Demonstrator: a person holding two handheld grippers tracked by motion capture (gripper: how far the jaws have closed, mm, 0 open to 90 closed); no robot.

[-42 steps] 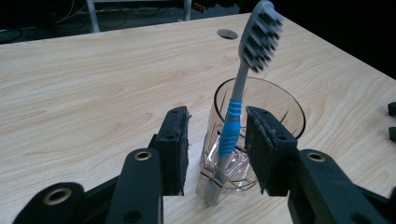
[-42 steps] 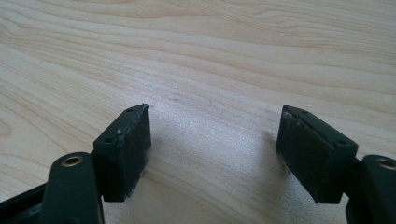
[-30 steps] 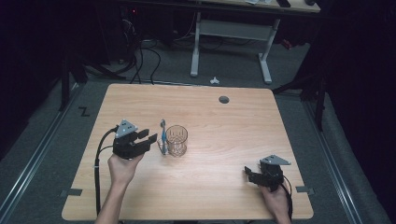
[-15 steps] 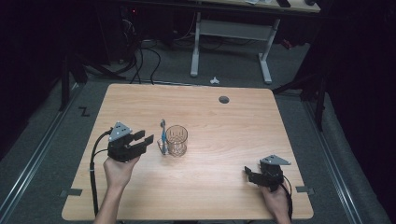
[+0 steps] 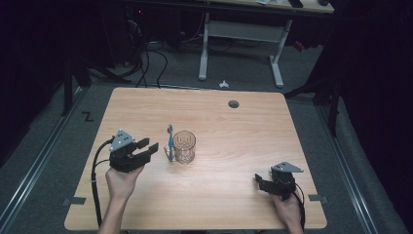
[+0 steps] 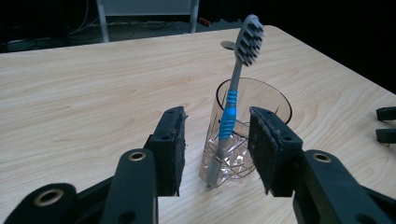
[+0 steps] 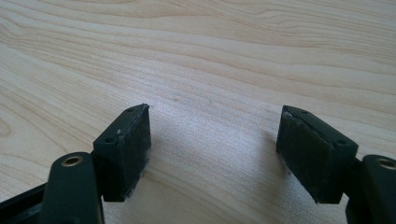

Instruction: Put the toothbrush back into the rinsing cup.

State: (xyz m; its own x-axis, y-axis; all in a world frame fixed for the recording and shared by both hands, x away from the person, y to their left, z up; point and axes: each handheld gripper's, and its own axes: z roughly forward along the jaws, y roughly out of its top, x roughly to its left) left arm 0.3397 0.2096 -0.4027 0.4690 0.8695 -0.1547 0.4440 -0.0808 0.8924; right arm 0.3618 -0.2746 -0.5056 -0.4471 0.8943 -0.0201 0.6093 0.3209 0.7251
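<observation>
A grey and blue toothbrush stands nearly upright, head up, against the left side of a clear glass at the middle of the wooden table. It looks to lean on the outside of the glass. My left gripper is a short way to its left, open and pointing at it, with nothing between the pads. My right gripper rests open near the front right of the table, over bare wood.
A round grommet hole sits near the table's far edge. Beyond the table, a white desk frame and cables lie on the dark floor. The right gripper's jaw tips show at the right edge of the left gripper view.
My left gripper has drawn back a little to the left, away from the toothbrush. The toothbrush, the glass and the right gripper have stayed put.
</observation>
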